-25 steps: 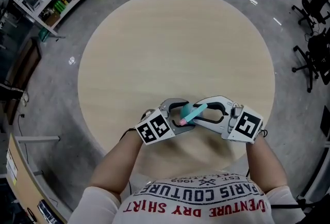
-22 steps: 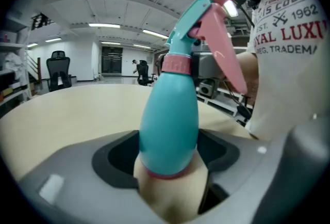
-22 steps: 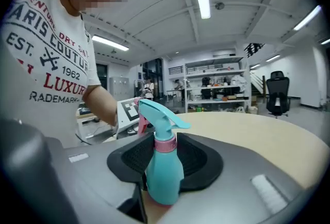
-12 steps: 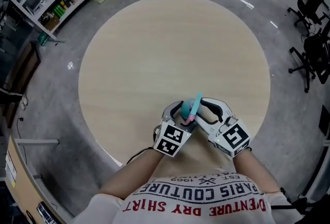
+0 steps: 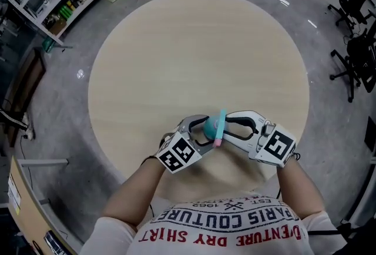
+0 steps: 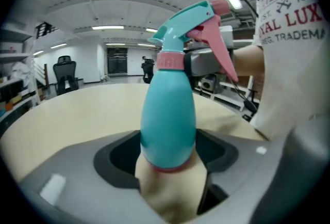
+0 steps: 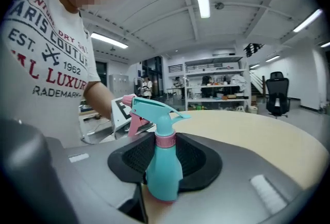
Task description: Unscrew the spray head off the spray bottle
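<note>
Pale round table (image 5: 176,54) spreads beyond both claws, held close together before the person's chest. Left claw (image 5: 201,128), angled downward, clasps the teal spray bottle (image 6: 168,120) by its body, jaws just tightened. Right claw (image 5: 227,127), nearly level, has just been closing on the spray head (image 7: 153,108) between its jaws.
</note>
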Motion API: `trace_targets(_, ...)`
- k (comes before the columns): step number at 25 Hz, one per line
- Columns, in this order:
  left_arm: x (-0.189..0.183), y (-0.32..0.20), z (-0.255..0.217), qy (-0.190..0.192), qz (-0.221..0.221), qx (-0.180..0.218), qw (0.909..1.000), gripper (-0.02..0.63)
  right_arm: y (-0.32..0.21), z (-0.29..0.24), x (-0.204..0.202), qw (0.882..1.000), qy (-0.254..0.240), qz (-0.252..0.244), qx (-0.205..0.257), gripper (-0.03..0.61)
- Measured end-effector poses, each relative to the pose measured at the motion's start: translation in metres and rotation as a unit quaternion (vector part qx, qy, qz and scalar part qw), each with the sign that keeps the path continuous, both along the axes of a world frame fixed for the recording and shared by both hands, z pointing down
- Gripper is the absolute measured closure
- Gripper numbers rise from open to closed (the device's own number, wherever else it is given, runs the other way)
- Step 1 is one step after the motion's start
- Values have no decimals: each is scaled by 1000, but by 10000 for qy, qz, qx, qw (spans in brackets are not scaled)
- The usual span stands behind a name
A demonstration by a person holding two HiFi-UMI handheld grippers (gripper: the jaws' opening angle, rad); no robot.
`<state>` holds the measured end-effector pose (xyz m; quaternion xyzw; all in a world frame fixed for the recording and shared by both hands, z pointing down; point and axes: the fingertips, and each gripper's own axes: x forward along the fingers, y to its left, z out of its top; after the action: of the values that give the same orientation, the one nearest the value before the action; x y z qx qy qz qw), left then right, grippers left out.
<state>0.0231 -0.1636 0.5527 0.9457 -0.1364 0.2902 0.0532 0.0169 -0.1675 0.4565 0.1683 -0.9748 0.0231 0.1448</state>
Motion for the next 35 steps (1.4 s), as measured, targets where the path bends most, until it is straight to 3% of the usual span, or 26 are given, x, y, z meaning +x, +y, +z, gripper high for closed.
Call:
trace_targets(4,-4,9,-1,-325,1081,7,9936,285,10,0,-6,9944,303,-1011,-84,449)
trace_targets(8,-1,8,-2,-353,1203,-14,9921,285,8,-1,0,9934,229,-1107,-182,448)
trace_targets(11,-1,5,-2,-142,862,-35,9962,285,3,-1,4,9973,104,-710,-163,445)
trace_targets(13,-1,4,-2,-65,592,25,9982,285,2,0,8,9991,1,-326,-259,367)
trace_targets(14,0,3,-1,-43,442,55,9990,285,2,-2,12,9991,-127,-102,-381,357)
trace_targets(17,1,-1,-1,52,-107,94,9999,285,3,-15,31,9938,-708,583,-629,328)
trace_targets(20,-1,-5,-2,118,-748,121,9971,285,13,-22,32,9874,-973,1095,-599,324)
trace_targets(27,0,-6,-1,164,-1766,173,9840,285,2,-9,9,9746,-544,2153,-298,347)
trace_targets(31,2,-5,-1,157,-2021,202,9790,285,-8,-2,2,9714,-305,2349,-135,409)
trace_targets(35,4,-4,-1,140,-1950,223,9805,285,-9,-2,6,9749,-236,2212,-99,436)
